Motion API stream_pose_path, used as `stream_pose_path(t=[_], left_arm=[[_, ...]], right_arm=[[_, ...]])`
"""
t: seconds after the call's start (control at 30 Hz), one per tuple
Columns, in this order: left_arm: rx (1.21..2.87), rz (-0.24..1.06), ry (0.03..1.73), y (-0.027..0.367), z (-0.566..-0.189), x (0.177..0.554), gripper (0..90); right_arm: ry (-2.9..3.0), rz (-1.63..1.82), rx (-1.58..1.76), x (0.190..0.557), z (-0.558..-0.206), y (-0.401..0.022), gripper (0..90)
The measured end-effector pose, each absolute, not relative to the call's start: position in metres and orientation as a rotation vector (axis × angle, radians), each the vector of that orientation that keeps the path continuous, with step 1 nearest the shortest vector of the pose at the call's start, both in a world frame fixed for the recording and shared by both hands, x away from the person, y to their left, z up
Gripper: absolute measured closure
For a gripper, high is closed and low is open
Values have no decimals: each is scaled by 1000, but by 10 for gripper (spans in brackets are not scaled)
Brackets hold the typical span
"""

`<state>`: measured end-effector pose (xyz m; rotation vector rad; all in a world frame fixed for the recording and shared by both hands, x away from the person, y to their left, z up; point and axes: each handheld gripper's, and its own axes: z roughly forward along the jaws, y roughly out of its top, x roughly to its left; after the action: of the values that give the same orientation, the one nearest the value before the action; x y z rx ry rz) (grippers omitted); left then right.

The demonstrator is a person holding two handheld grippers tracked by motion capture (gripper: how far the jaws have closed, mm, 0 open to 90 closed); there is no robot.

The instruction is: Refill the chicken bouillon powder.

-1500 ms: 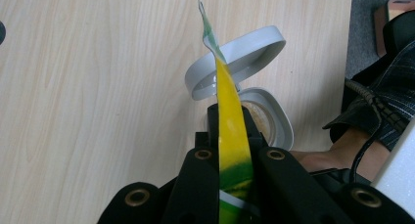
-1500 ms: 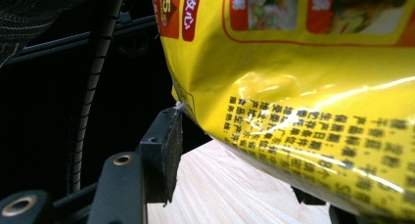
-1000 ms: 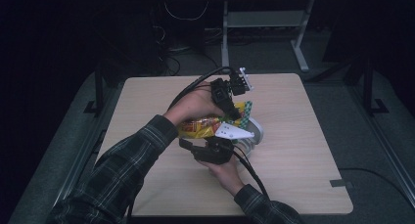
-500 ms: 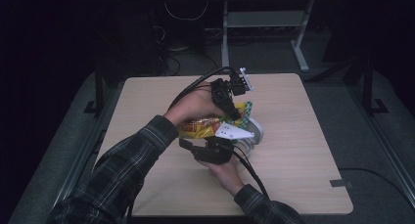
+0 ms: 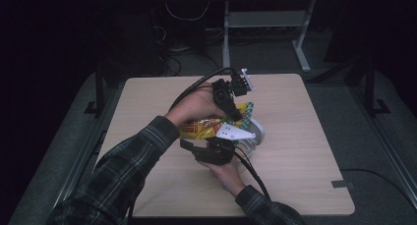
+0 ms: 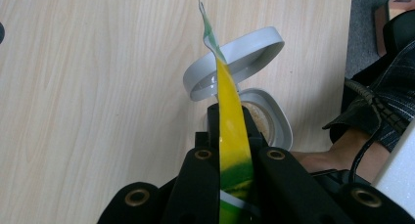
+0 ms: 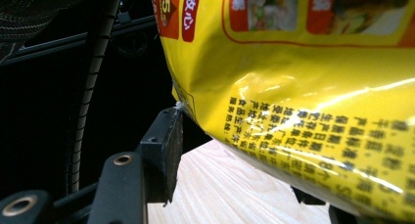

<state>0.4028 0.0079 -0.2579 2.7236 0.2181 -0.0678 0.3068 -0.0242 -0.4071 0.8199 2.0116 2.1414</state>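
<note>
Both forearms enter from the table's (image 5: 305,151) near edge and meet over its middle. The left hand (image 5: 194,107) reaches forward, its left gripper (image 5: 235,107) tilted downward with the jaws clenched on the edge of one yellow bag (image 5: 204,128) (the film runs edge-on between the black jaws in the left gripper view (image 6: 230,136)). The right hand (image 5: 223,171) sits nearer the person, its right gripper (image 5: 189,145) turned toward the bag's lower end; the jaws stand half parted about the bag (image 7: 303,101), one pad touching the film, the other largely hidden, so a firm grasp cannot be confirmed. Beneath the bag stands one grey container (image 6: 266,119), hinged lid (image 6: 235,62) open. Count: two grippers, one bag, one container.
</note>
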Motion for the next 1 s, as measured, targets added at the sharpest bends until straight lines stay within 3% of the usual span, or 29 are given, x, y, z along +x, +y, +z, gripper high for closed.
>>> stream_pose_path(t=[1.0], left_arm=[[2736, -71, 223, 5, -259, 402, 898]], right_arm=[[2007, 2152, 824, 307, -407, -24, 442]])
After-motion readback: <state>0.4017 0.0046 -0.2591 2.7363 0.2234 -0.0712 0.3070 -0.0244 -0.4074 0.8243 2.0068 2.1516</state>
